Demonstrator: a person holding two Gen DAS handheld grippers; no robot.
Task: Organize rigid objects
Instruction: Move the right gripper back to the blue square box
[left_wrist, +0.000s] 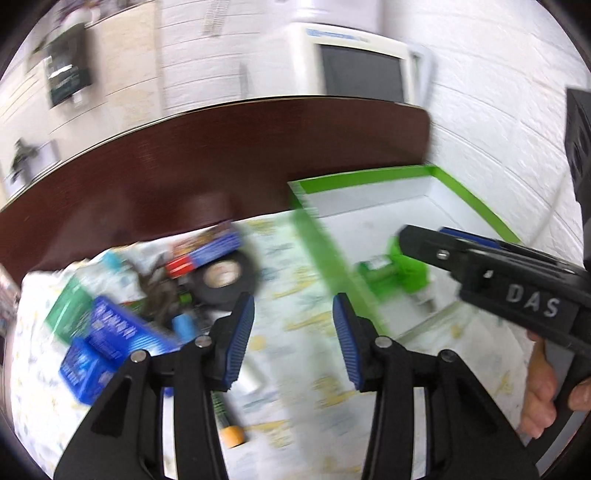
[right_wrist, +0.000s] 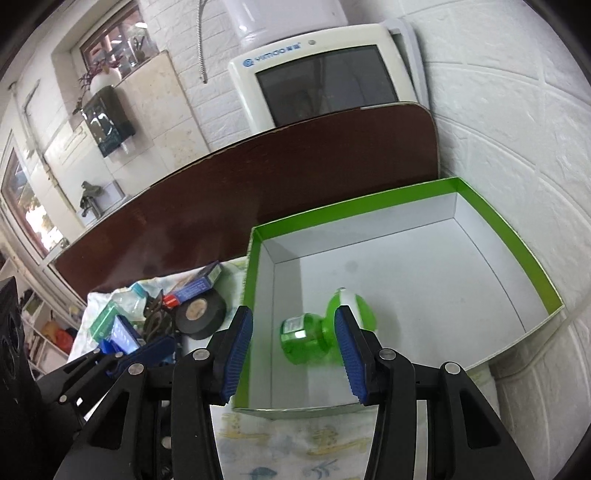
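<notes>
Inside, one green bottle (right_wrist: 314, 338) (on its side) occupies the box (right_wrist: 498, 229).

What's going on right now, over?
Left gripper open, empty. Right gripper open, empty. Green bottle lies in the box. Pile waits beside it; nothing blocking.

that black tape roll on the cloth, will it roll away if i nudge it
Probably not: the black tape roll lies flat on the cloth. It looks stiff and ring-shaped, so it should lift easily; tipped on edge it could roll.
</notes>
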